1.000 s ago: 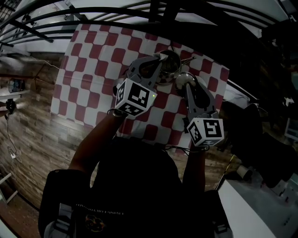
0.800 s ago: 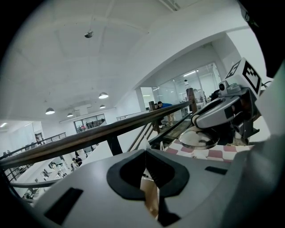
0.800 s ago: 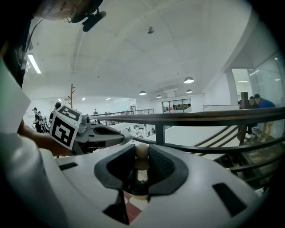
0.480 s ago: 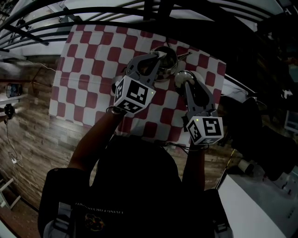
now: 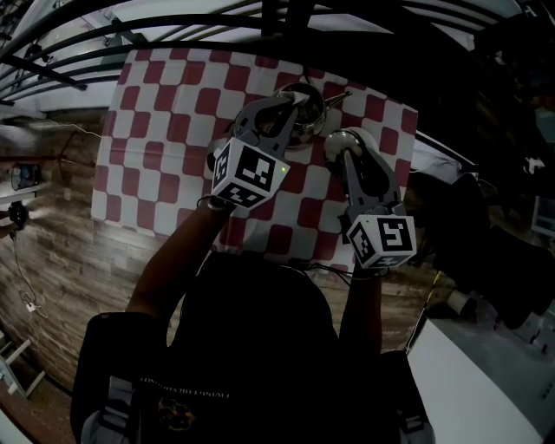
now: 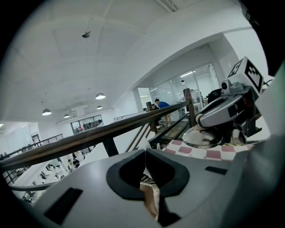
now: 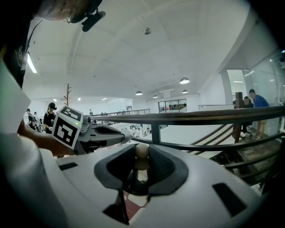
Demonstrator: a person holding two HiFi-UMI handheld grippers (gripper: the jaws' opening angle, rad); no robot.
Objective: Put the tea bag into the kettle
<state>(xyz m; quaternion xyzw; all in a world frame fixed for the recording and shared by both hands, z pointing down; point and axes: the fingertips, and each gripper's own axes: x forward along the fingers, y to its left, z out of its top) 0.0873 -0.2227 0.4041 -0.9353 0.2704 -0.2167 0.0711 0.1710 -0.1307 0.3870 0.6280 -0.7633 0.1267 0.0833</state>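
Note:
The steel kettle (image 5: 305,111) stands open on the red-and-white checked cloth (image 5: 173,130). My left gripper (image 5: 291,104) reaches over the kettle's rim, shut on the tea bag (image 6: 150,196), a pale brownish paper pinched between its jaws; in the head view the bag is hidden. To the right of the kettle, my right gripper (image 5: 345,149) is shut on the round beige knob (image 7: 142,151) of the kettle lid (image 5: 343,140) and holds the lid off the kettle. The left gripper view shows that lid (image 6: 202,136) under the right gripper.
Dark metal railings (image 5: 286,17) run along the far edge of the table. Wooden floor (image 5: 52,243) lies to the left, and a white surface (image 5: 486,381) sits at the lower right. The person's dark-clothed body fills the lower middle of the head view.
Both grippers keep their grips and stay almost in place. The left gripper has edged slightly farther over the kettle.

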